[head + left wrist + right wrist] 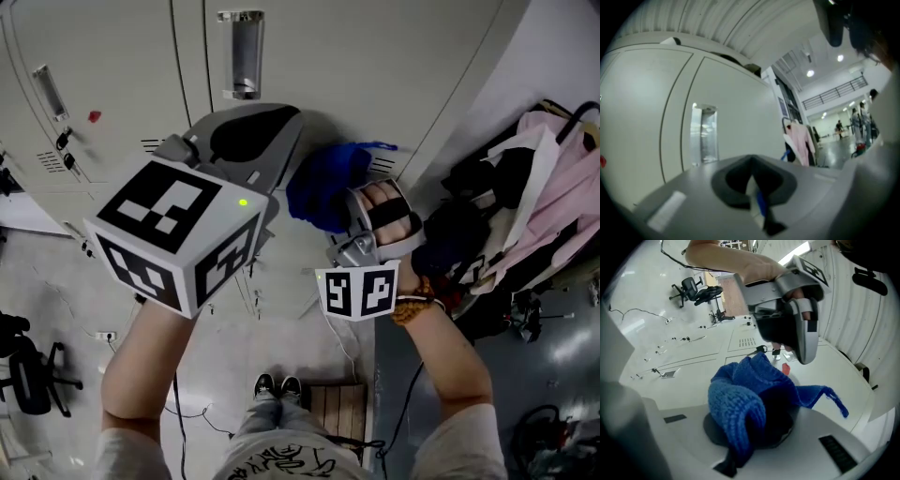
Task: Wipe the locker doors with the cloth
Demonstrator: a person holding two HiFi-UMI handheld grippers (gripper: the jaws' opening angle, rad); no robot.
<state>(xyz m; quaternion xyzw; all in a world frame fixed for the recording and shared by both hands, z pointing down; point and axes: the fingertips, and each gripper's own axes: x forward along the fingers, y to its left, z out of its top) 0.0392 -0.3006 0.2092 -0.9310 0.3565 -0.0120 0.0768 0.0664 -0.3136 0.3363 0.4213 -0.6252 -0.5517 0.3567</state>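
Centrally, the right gripper (354, 211) is clamped on the bunched blue cloth (323, 183) and holds it close before the pale locker doors (375, 56); whether it touches them cannot be told. Bare panel lies open in the upper frame on both sides of the recessed handle (241, 54). Just left, the left gripper (267, 131) has its jaws together on nothing, while hung clothes (562, 178) crowd the right edge and an office chair (28, 375) sits at the lower left.
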